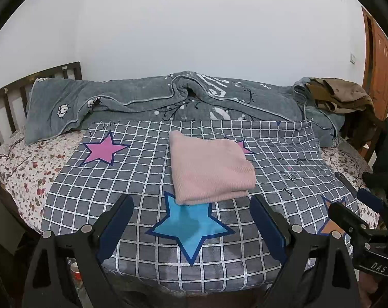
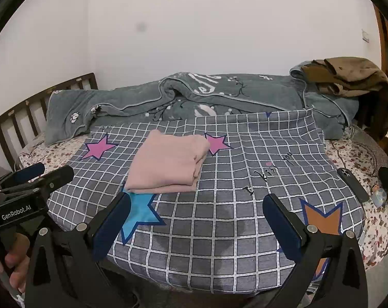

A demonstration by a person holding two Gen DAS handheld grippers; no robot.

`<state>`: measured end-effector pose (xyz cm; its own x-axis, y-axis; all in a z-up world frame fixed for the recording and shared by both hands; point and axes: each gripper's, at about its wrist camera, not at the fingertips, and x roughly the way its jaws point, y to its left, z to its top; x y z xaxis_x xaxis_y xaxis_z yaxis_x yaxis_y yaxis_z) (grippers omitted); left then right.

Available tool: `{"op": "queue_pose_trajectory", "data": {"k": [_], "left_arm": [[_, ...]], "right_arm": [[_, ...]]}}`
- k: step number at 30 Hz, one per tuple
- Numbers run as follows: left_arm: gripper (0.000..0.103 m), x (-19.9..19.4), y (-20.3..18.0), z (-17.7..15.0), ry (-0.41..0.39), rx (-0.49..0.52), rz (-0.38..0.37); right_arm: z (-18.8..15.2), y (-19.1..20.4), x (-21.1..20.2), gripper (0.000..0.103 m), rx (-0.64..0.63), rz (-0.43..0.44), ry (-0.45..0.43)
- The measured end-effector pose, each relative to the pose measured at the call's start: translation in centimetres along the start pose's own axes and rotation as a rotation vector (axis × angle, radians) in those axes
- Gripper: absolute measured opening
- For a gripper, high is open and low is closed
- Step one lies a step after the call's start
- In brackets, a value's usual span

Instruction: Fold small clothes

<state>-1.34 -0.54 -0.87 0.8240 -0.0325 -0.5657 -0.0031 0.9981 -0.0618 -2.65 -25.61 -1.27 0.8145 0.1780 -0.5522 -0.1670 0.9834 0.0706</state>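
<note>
A pink knitted garment (image 1: 210, 170) lies folded into a neat rectangle on the grey checked sheet (image 1: 132, 179) with star prints; in the right wrist view the same garment (image 2: 165, 165) sits left of centre. My left gripper (image 1: 192, 214) hovers just short of the garment's near edge, jaws wide open and empty. My right gripper (image 2: 197, 214) is held to the right of the garment, also open with nothing between its fingers. Each gripper shows at the edge of the other's view.
A rumpled grey quilt (image 1: 168, 97) lies along the back of the bed, brown clothes (image 1: 340, 95) piled at its right end. A dark phone (image 2: 352, 183) rests on the floral sheet at right. A wooden headboard (image 1: 19, 89) stands left, a door (image 1: 379, 59) far right.
</note>
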Motion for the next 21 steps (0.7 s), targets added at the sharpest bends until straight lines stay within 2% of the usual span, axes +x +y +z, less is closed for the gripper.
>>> {"op": "queue_pose_trajectory", "data": {"k": [21], "left_arm": [[0.092,0.22,0.27,0.05,0.006,-0.004,-0.002]], "right_arm": [[0.46,-0.31,0.24,0.101,0.012,0.008,0.003]]}}
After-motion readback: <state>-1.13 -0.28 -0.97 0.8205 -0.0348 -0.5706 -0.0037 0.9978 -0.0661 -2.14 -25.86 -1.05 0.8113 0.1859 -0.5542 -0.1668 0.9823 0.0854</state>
